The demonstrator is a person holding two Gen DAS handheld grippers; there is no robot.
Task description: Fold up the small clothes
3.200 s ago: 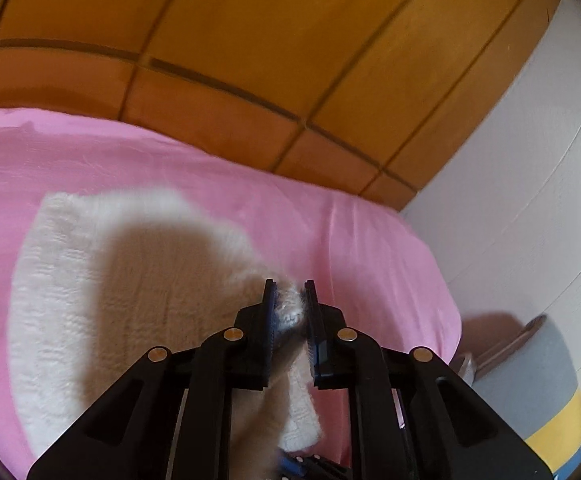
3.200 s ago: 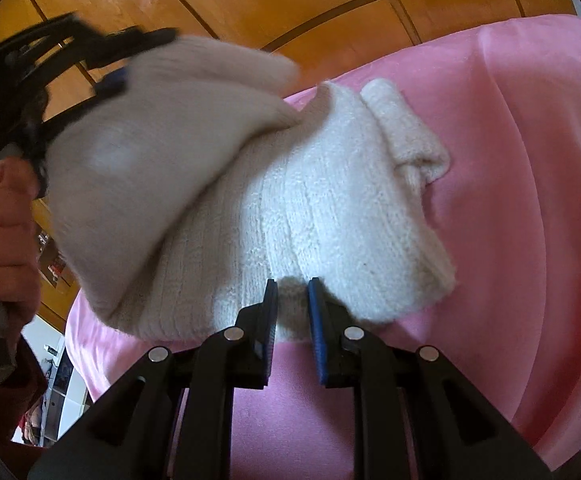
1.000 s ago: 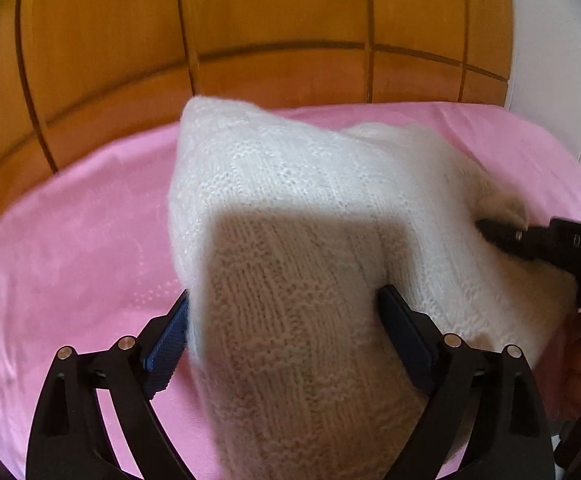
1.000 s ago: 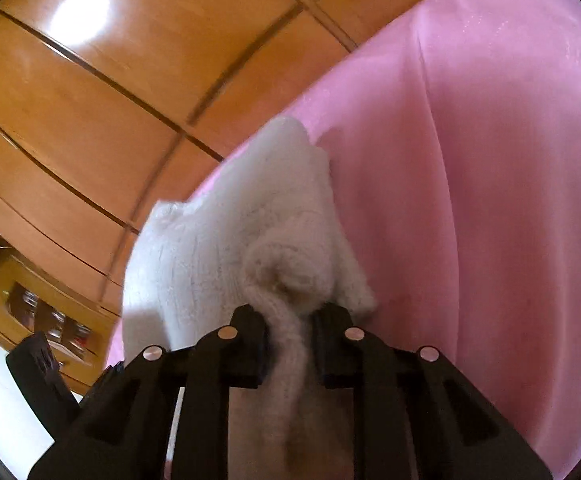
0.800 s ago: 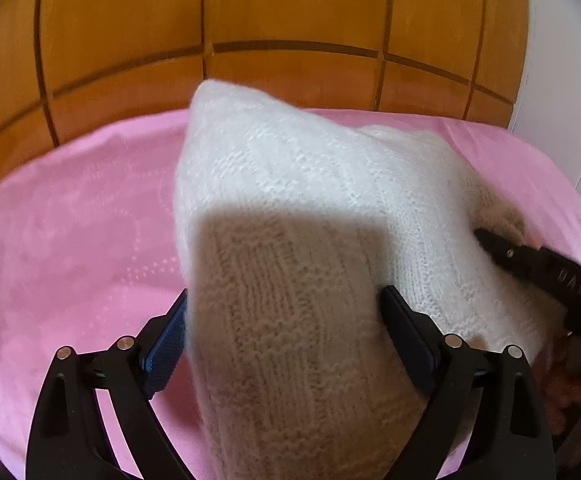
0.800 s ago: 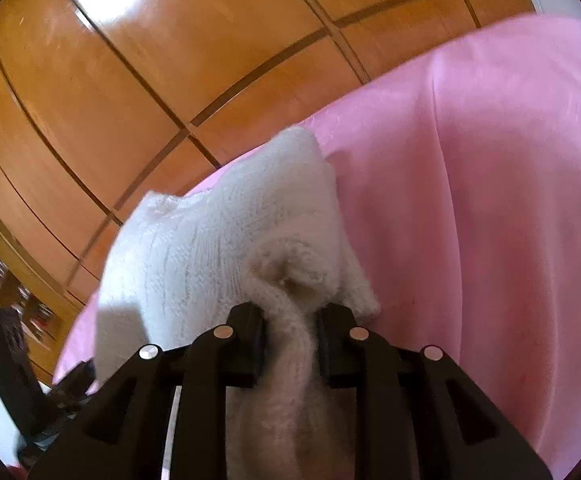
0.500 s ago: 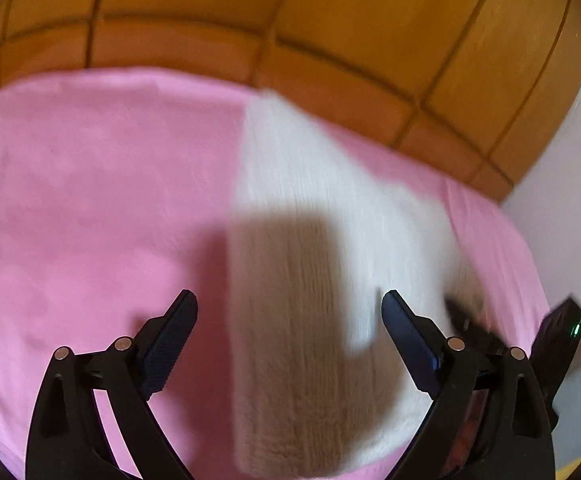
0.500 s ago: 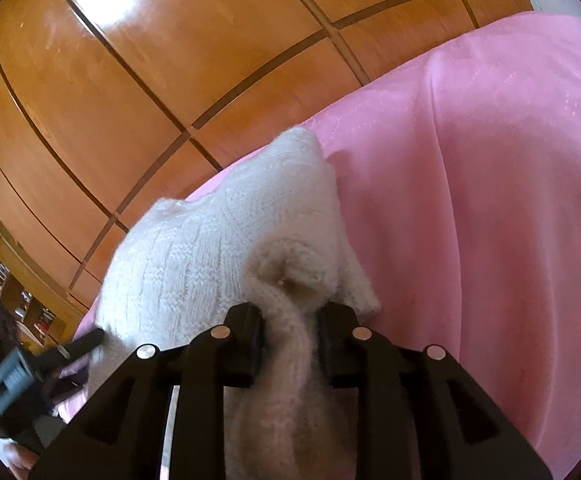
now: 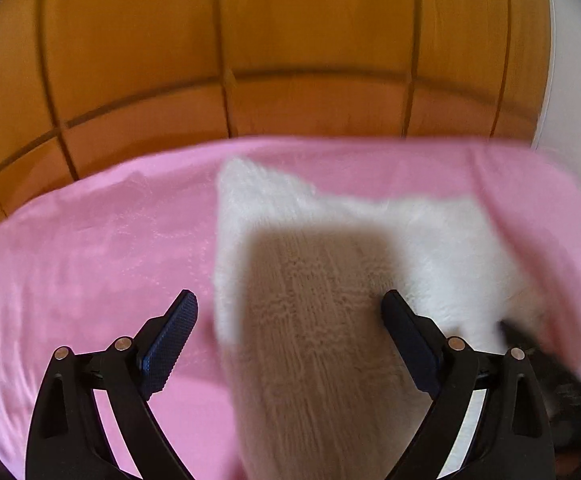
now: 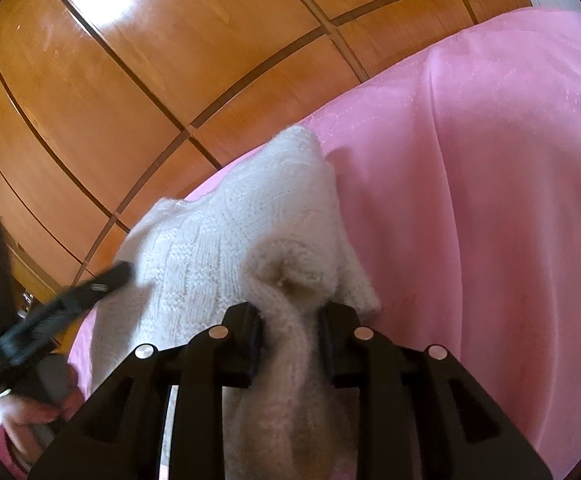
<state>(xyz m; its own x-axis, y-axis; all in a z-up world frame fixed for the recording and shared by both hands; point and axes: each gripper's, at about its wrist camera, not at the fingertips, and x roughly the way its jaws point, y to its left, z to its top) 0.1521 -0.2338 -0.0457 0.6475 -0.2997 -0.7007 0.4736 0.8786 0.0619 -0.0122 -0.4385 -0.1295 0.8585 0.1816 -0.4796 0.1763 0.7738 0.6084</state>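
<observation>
A white knit sweater (image 9: 430, 240) lies folded on the pink bed sheet (image 9: 90, 260). My left gripper (image 9: 290, 340) hangs just above its near part with the jaws wide open; neither pad touches the knit. In the right wrist view my right gripper (image 10: 292, 332) is shut on a bunched fold of the sweater (image 10: 230, 248) at its near edge, and the knit bulges up between the pads. A blurred finger (image 10: 102, 284) of the left gripper shows over the sweater's left side. The right gripper's dark tip shows blurred at the left wrist view's lower right.
Wooden wardrobe panels (image 9: 290, 40) stand right behind the bed. A white wall (image 9: 570, 80) is at the right. The pink sheet (image 10: 490, 200) spreads bare to the right of the sweater. A person's hand (image 10: 30, 420) holds the left gripper's handle.
The left gripper, shut on the sweater three seconds ago, has opened wide and drawn back and up off it. The right gripper keeps its hold on the fold.
</observation>
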